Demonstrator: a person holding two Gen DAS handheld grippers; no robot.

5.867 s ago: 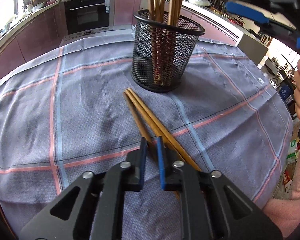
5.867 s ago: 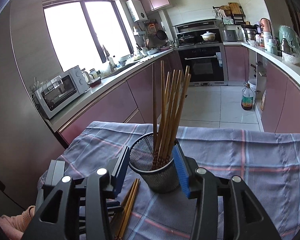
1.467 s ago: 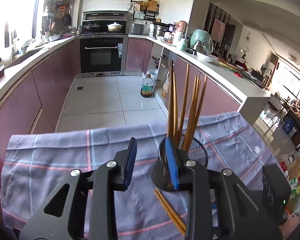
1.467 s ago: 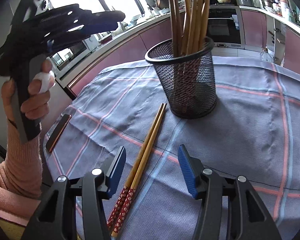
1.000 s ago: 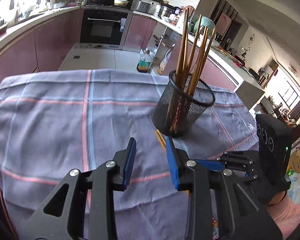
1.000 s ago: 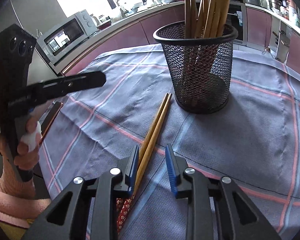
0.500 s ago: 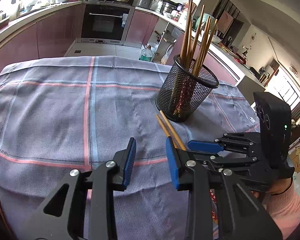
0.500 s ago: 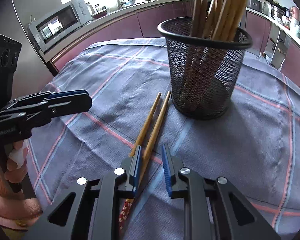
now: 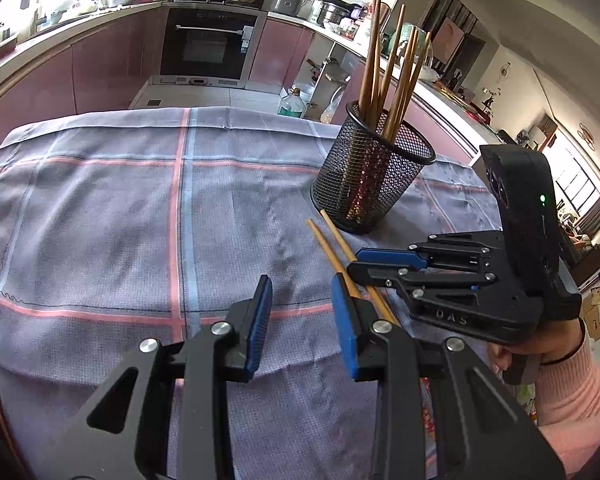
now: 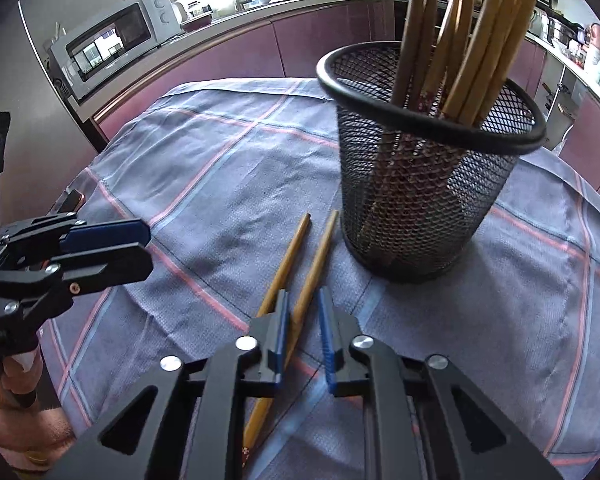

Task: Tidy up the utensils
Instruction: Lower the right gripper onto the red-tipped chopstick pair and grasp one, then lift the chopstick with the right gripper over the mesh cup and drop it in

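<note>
Right tool [image 10: 303,322] has just been closing its blue pads around one of the two loose chopsticks [image 10: 314,258] on the surface [image 10: 220,184]; that stick runs up between the pads, but I still see a sliver of gap on the right side, so I would not call it gripped yet. I came in steeply from above, across the stick's length, because a thin rod lying flat on cloth gives little to bite on unless the pads straddle it. The second chopstick [image 10: 286,258] lies just beside it to the left, passing under the left pad's outer face, and I judge it could get nudged or dragged along when I lift.

Both sticks point their plain ends toward the mesh holder [image 10: 428,192], which stands near the surface's far right edge with a bunch of chopsticks [image 10: 472,40] already upright in it. That is where this one should go, decorated end down like the rest, as far as I can tell through the mesh.

My left tool [image 9: 302,318] hangs over the near part of the checked cloth [image 9: 100,216], pads parted with nothing between them, kept clear of the pickup. From there I can see the right tool [image 9: 384,258] lying low over the sticks.
</note>
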